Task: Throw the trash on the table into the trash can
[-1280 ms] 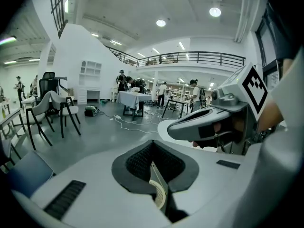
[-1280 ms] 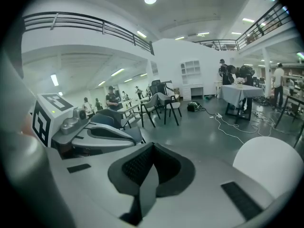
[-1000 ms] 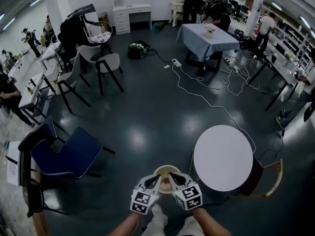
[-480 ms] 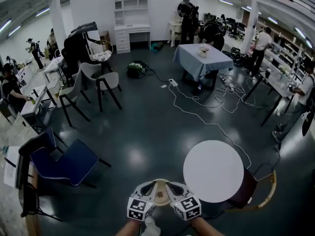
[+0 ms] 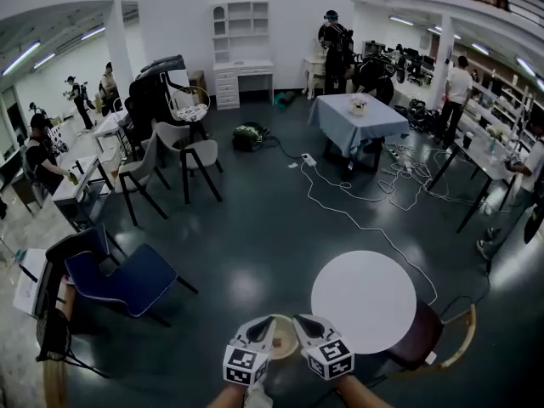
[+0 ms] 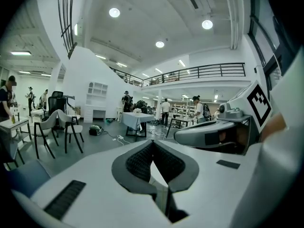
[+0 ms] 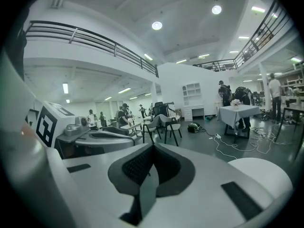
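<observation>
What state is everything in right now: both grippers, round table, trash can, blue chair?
left gripper: jaws shut, nothing between them.
right gripper: jaws shut, nothing between them.
round table: upright, top bare, no trash on it.
trash can: upright, open-topped, partly hidden behind both grippers; contents unclear.
blue chair: upright, seat unoccupied.
</observation>
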The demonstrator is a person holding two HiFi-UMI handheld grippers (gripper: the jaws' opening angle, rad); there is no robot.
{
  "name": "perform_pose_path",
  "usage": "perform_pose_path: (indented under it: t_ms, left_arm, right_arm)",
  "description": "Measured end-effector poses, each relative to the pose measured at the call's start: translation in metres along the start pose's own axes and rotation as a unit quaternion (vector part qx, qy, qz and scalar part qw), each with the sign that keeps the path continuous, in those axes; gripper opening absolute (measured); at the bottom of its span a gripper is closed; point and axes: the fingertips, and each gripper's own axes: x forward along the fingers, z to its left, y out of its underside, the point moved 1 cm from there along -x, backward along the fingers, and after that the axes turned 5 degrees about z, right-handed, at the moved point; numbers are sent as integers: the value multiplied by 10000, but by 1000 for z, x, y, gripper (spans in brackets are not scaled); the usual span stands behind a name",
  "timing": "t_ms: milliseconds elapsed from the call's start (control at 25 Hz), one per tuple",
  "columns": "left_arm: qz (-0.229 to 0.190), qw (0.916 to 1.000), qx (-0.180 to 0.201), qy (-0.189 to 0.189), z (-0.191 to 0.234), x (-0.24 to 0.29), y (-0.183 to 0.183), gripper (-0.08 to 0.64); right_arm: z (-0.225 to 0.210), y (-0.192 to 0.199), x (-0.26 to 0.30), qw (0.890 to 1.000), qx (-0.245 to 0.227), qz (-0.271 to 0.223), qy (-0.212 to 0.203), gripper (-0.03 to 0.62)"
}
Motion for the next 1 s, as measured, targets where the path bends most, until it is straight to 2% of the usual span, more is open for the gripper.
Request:
perform_pose_path:
  t_ms: [640,1000]
  left_arm:
    - [-516,9980,356,-60,-155,-53,-38,15]
    - [-724,9965,392,-151,-242,-75,-40,15]
  right_arm:
    - [1,-3,-168,9978,-109,-652,32,18]
    - [1,16,-255,9964,-146,-837,3,18]
